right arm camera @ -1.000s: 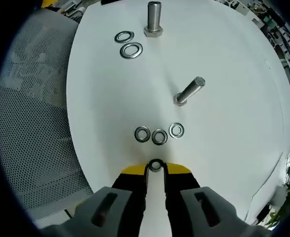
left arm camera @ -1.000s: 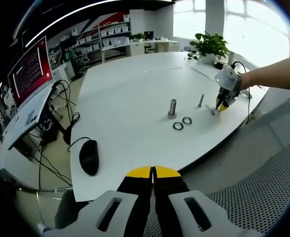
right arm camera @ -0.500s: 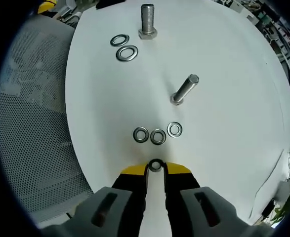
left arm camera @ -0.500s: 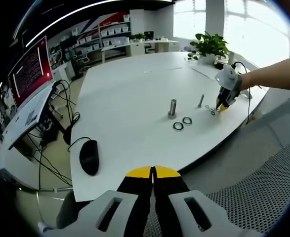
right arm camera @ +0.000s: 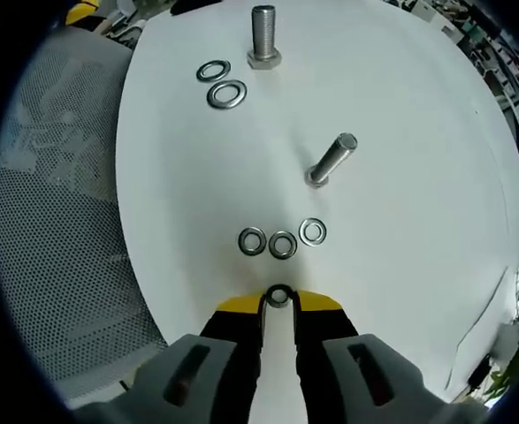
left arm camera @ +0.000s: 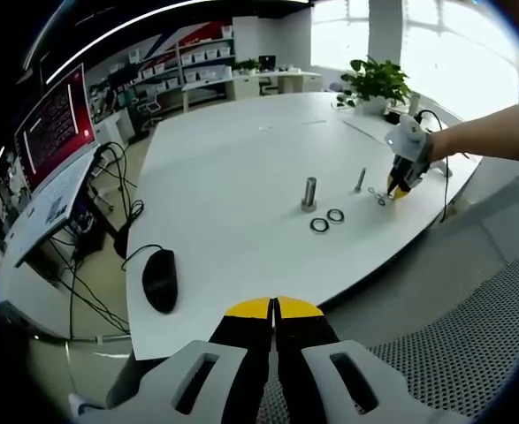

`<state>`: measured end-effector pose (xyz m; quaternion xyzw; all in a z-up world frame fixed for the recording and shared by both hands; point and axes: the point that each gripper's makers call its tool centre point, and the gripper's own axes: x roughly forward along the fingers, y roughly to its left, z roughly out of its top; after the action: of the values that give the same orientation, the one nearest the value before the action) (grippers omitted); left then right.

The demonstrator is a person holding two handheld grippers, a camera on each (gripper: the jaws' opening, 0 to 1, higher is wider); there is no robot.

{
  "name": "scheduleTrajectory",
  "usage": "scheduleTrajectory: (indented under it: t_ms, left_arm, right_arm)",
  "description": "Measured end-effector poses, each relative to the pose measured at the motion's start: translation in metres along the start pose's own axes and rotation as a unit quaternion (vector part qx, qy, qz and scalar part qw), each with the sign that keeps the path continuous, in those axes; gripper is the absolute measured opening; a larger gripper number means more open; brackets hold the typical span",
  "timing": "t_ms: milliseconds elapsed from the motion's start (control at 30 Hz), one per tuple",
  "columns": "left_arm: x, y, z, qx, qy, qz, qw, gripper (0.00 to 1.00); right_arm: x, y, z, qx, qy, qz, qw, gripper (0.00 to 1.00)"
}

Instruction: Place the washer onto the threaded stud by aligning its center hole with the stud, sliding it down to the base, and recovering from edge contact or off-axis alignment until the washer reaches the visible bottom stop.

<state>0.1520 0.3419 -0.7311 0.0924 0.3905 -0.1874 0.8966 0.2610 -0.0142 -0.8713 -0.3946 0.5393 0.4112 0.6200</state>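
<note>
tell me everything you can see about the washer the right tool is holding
The washer is a small flat ring of silvery metal with a dark centre hole. It sits pinched between the yellow tips of the right tool, held above the white table near its edge. It is not on either stud yet: the slimmer stud stands just ahead, beyond three loose washers lying in a row. In the left gripper view it is too small to make out.

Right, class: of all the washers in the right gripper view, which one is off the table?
The washer pinched between the right gripper's yellow tips. The other five lie flat: three in a row just ahead, two beside the far stud.
</note>
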Motion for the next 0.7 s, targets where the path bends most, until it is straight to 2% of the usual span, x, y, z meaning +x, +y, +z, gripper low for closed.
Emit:
scheduleTrajectory:
  t_ms: [700]
  left_arm:
    - [0.0003, -0.0003, 0.0000, -0.001, 0.001, 0.000, 1.0000, 0.00]
  right_arm:
    - [-0.0005, 0.0016, 0.0003, 0.001, 0.009, 0.008, 0.9999, 0.15]
